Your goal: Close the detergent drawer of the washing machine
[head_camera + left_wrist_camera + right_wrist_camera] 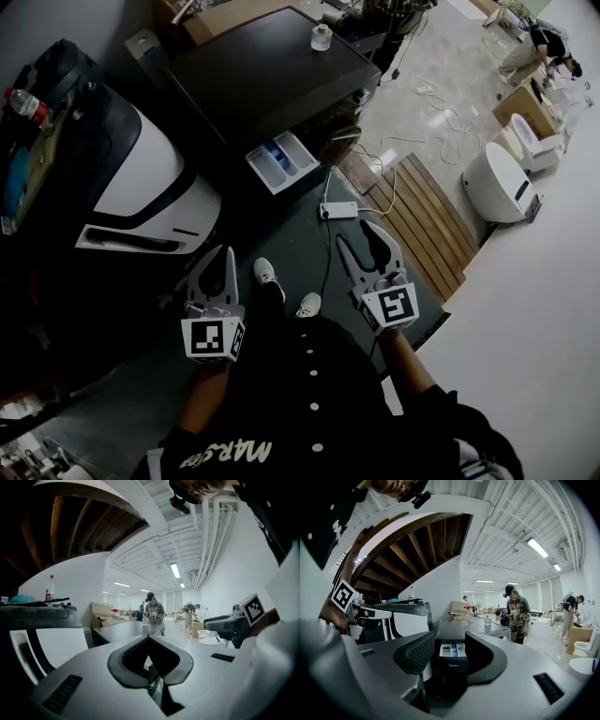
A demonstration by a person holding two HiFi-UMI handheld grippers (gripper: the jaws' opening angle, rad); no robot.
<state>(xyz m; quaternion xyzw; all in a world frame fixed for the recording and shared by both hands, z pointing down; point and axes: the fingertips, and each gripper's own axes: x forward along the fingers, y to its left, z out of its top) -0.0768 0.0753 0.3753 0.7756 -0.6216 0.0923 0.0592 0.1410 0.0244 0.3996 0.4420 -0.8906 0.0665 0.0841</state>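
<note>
The washing machine (pixel 272 80) has a dark top, and its white detergent drawer (pixel 281 161) with a blue compartment is pulled out toward me. My right gripper (pixel 366 239) is open and empty, held well short of the drawer and to its right. In the right gripper view, the drawer (pixel 452 649) shows between the spread jaws of the right gripper (pixel 450 651). My left gripper (pixel 223 255) hangs lower left of the drawer, its fingertips together. In the left gripper view, the left gripper (pixel 148 638) has its pads meeting with nothing held.
A small clear bottle (pixel 322 37) stands on the machine's top. A white-and-black appliance (pixel 141 178) sits to the left. On the floor lie a power strip (pixel 339 210) with cables and a wooden pallet (pixel 422 216). White toilets (pixel 502 183) stand at right. People work in the background.
</note>
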